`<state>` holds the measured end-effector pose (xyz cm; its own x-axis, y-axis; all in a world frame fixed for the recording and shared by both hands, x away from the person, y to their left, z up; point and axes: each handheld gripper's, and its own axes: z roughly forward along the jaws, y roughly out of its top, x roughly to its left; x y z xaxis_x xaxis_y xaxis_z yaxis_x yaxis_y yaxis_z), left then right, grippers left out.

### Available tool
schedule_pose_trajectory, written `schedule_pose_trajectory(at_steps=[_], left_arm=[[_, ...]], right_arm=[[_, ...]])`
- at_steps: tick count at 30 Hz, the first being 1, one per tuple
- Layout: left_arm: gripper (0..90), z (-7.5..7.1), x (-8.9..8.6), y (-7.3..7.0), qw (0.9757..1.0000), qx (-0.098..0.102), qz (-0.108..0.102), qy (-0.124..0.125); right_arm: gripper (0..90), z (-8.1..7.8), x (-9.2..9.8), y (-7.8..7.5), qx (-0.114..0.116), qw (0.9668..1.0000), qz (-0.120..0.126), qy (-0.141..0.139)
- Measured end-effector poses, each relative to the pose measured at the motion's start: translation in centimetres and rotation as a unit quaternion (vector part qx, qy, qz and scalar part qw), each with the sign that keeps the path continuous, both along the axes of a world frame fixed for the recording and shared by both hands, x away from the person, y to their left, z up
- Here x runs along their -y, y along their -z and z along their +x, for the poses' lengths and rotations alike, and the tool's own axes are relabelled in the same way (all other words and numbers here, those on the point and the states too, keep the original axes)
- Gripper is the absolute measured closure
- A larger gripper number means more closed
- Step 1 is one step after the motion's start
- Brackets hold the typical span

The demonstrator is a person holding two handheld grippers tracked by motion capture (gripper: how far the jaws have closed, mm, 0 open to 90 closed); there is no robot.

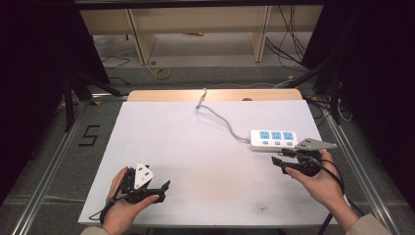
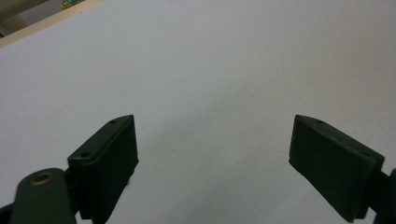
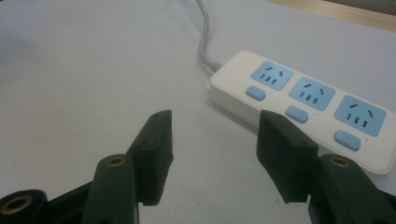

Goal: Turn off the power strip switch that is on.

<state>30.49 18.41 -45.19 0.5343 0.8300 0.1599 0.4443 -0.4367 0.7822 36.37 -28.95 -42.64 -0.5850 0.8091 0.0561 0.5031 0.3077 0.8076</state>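
Note:
A white power strip [image 1: 274,138] with three blue sockets and blue switches lies flat at the right of the white table [image 1: 195,156]. Its grey cable [image 1: 220,117] runs off over the table's far edge. My right gripper [image 1: 280,165] hovers just in front of the strip, jaws pointing left. In the right gripper view, the power strip [image 3: 303,100] lies just beyond and right of my right gripper [image 3: 215,119], which is open with nothing between its jaws. My left gripper [image 1: 164,191] sits near the front left edge; the left gripper [image 2: 214,122] is open wide over bare table.
A wooden board edge [image 1: 161,95] borders the table's far side. Metal rails [image 1: 54,161] run along both sides on the floor, with a "5" mark [image 1: 89,135] at the left. Shelving and loose cables [image 1: 288,44] stand beyond the table.

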Motion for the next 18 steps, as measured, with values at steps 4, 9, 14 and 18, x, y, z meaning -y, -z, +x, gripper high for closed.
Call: schedule_pose_trajectory(at_steps=[4,9,14,18], left_arm=[[14.9,0.0,0.0,-0.1,1.0,0.0,-0.002,0.001],[15.0,-0.1,0.0,-0.1,1.0,0.0,-0.002,0.002],[14.9,-0.4,0.1,-0.1,1.0,0.0,-0.001,0.004],[15.0,-0.5,0.1,-0.1,1.0,-0.002,0.001,0.006]], right_arm=[[41.2,-0.8,0.1,0.6,0.006,0.9999,0.008,-0.005],[36.7,-1.9,0.2,0.9,0.021,0.9997,0.008,-0.008],[34.0,-2.8,0.5,1.2,0.036,0.9992,0.012,-0.011],[33.3,-3.4,0.7,1.4,0.039,0.9991,0.006,-0.014]])
